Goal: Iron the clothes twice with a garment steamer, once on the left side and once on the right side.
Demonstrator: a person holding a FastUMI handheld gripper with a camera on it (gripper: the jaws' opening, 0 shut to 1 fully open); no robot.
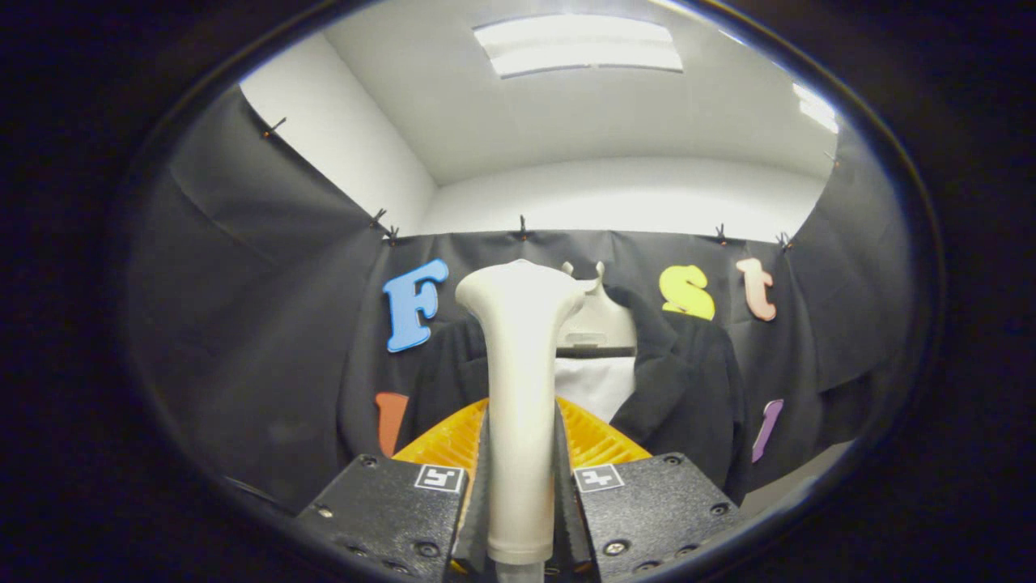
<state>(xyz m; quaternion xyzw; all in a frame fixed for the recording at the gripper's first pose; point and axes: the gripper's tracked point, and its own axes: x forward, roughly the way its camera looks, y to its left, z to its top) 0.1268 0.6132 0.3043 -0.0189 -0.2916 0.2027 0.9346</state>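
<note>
**Cream steamer in my grip, jacket waiting ahead**

Cream plastic fills the space between my fingers: my gripper [522, 486] is clamped on the handle of the garment steamer [520, 389], one finger pressing each side, with the steamer standing upright and its broad head rising well above my fingertips. Beyond it a dark jacket [688, 380] hangs on a pale hanger [597, 324] against the booth's cloth wall, with a white shirt [595, 385] showing at its open front.

By my reckoning neither pass has begun, since the head looks to be well short of the cloth. To do it well I should keep the handle squeezed firmly so it cannot twist, bring the head to one front panel, and draw it along that panel in one slow, even stroke before crossing to the other side.

Much is hidden from me. The steamer covers part of the jacket's left front; the hem and sleeves run out of sight below. I cannot make out which way the steam face points, nor whether any steam is coming.
</note>
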